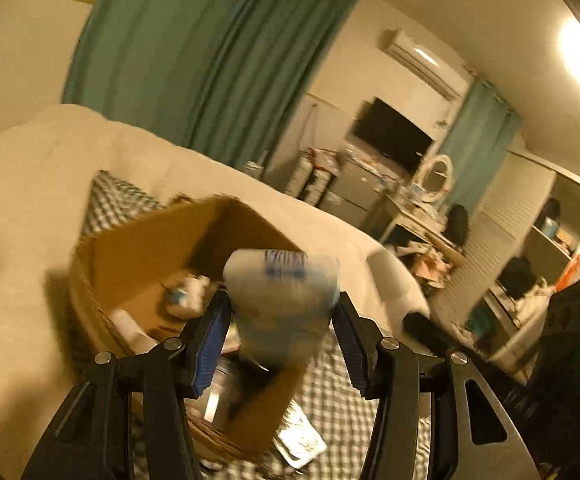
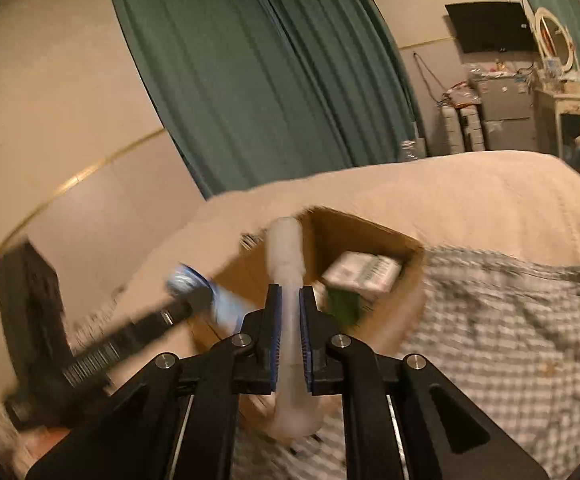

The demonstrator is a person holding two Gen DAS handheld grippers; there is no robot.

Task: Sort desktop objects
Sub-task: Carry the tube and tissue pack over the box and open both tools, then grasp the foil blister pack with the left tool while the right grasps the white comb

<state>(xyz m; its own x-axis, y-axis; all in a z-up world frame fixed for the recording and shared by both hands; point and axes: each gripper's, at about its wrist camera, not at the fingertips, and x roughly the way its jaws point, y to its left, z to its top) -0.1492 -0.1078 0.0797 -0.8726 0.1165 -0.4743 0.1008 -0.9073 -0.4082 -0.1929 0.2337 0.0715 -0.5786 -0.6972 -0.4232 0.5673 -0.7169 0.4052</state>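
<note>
At frame centre, the left gripper (image 1: 282, 320) clamped a blurred white bottle (image 1: 282, 292) over the cardboard box (image 1: 150, 248); the right gripper (image 2: 290, 320) pinched a white tube (image 2: 288, 256) above its near rim, checked cloth (image 2: 509, 320) lower right.

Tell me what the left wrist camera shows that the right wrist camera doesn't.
Only the left wrist view shows the left gripper clamping a pale, blurred plastic container with blue print, plus a white wall air conditioner.

Only the right wrist view shows the right gripper shut on a slim translucent white tube.

Both show the open brown cardboard box and the teal curtains.
</note>
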